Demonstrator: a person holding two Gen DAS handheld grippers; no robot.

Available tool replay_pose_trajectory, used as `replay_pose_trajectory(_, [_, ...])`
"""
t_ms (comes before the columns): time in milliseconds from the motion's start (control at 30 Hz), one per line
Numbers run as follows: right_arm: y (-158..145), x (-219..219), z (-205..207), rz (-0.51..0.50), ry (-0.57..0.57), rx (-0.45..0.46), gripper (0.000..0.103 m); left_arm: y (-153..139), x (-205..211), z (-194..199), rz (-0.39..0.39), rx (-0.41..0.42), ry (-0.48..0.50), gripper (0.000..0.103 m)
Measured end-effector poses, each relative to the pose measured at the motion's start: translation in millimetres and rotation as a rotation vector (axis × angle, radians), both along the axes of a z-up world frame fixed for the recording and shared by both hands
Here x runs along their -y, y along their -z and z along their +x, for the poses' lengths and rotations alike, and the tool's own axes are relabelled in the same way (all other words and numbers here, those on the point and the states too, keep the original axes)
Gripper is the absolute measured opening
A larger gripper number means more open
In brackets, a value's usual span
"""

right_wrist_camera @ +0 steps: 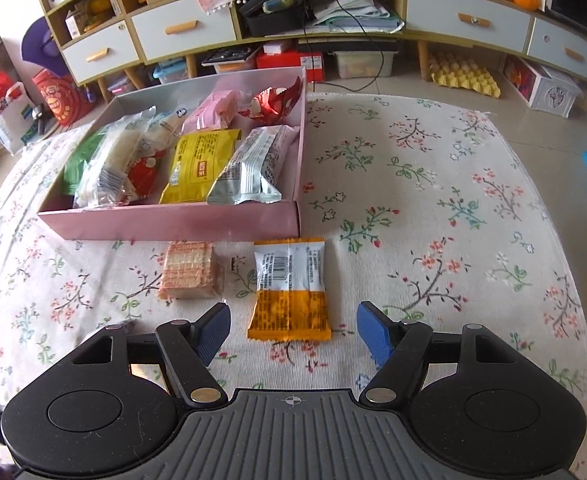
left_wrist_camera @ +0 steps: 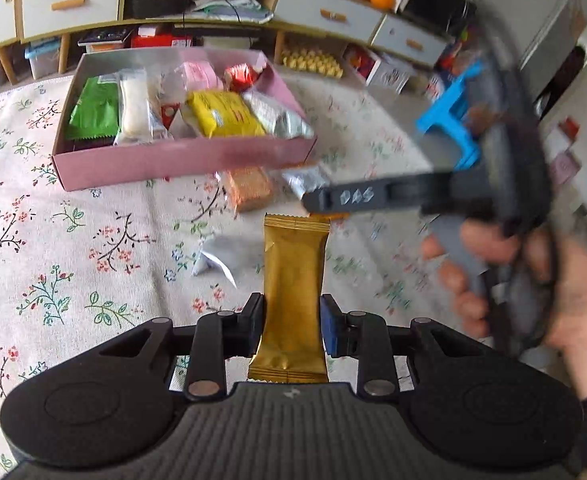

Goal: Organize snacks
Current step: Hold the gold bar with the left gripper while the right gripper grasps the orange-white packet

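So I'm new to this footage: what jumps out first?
A gold snack packet clamped in the left gripper above the floral tablecloth. Behind it, a pink box full of snacks. The open right gripper hovers near an orange-and-white packet.

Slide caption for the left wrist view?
Left gripper shut on gold snack bar, pink snack box ahead.
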State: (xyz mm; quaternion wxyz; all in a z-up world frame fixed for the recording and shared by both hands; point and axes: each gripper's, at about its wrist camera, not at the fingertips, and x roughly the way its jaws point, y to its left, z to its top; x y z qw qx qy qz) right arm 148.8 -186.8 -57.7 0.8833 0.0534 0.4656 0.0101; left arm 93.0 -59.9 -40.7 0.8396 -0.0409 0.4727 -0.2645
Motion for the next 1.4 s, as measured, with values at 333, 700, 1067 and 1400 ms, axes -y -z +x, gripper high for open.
replay_pose_trajectory(333, [12.2,-7.7,12.8,-0.004,0.006,0.006,0.070,-6.9,-17.7,6.8,-0.034,0.019,-0.062,0.027])
replay_pose_trajectory(700, [-1.5,-10.5,6.1,0.061,0.019,-0.017,0.038,-9.5,-31.4,14.0,-0.028,0.040,-0.124,0.027])
replay_pose_trajectory(1067, [-37.1,3.8,-17.4,0.248,0.065,0.034,0.038,-13.8,-42.1,16.3,-0.015,0.069,-0.177,0.027])
replay_pose_trajectory(1400, [-48.4,-14.2,-26.6,0.259,-0.002,0.048,0.038,-15.8,-44.1,16.6,0.044,0.103,-0.217,0.027])
